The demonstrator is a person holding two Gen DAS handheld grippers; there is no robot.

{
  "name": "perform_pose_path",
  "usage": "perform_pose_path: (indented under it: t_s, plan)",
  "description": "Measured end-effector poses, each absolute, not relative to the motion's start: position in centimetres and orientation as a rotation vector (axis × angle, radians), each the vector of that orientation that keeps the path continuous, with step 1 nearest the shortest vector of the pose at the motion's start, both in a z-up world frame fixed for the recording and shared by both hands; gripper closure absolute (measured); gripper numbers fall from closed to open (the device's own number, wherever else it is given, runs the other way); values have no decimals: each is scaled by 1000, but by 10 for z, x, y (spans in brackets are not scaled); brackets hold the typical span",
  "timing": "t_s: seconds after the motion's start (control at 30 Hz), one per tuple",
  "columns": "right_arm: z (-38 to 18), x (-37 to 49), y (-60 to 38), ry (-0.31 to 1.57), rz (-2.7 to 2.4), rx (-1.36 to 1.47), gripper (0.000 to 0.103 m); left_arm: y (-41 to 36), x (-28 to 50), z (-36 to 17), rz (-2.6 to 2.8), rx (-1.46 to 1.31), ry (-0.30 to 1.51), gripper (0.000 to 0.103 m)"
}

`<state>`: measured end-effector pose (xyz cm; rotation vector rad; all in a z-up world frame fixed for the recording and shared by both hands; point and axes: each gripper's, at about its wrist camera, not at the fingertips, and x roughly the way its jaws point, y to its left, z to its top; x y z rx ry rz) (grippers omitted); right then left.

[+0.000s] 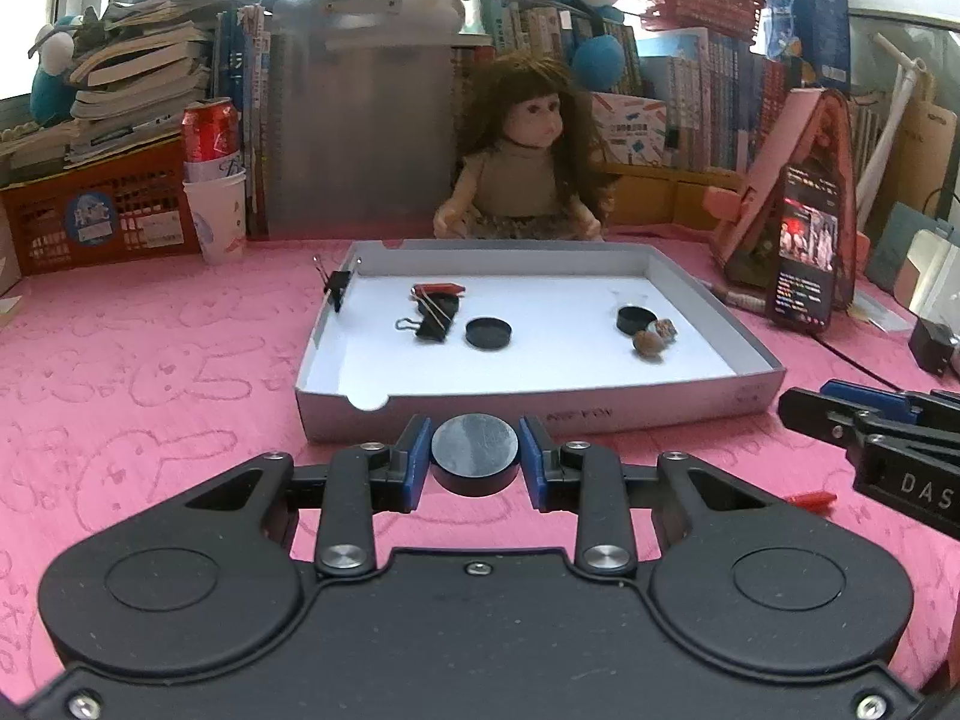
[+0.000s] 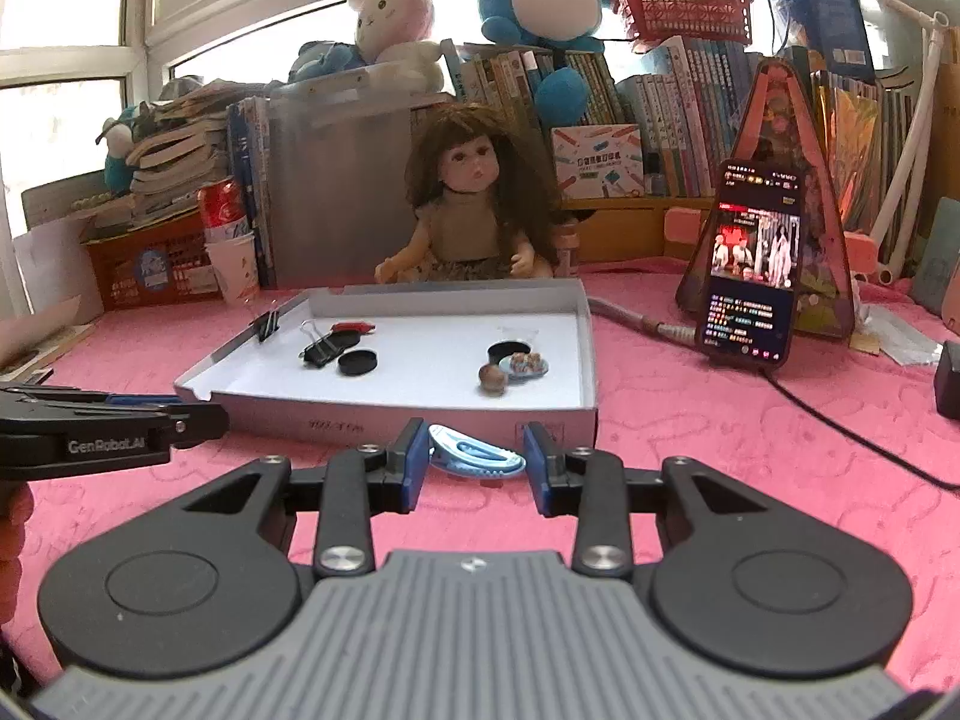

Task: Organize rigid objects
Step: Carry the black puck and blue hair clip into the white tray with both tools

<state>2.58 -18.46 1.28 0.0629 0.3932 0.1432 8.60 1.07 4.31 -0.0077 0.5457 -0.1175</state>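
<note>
Before our grey tray [image 1: 456,414] on pink cloth [image 1: 150,372], our left gripper [image 1: 475,461] clamping a black disc [image 1: 474,450], our right gripper [image 2: 477,457] pinching a blue clip [image 2: 474,455], tray holding discs, binder clips, nuts.

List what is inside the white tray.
In the tray: binder clips, a red clip, two black discs, a nut and a small blue dish. The near wall hides its front strip.

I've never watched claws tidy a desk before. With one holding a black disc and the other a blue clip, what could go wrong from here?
1. The left claw grips the round black disc only by its edges; it might slip out before reaching the white tray.
2. The blue clip sits slanted in the right claw and may twist free.
3. Both claws are close together and could bump.
</note>
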Motion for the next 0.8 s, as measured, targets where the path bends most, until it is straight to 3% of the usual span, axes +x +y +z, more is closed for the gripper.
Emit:
perform_pose_path:
  t_s: [0.8]
  plan:
    - [24,66,-190,386,118,116,64,21,124,55,-80,-72,551,73]
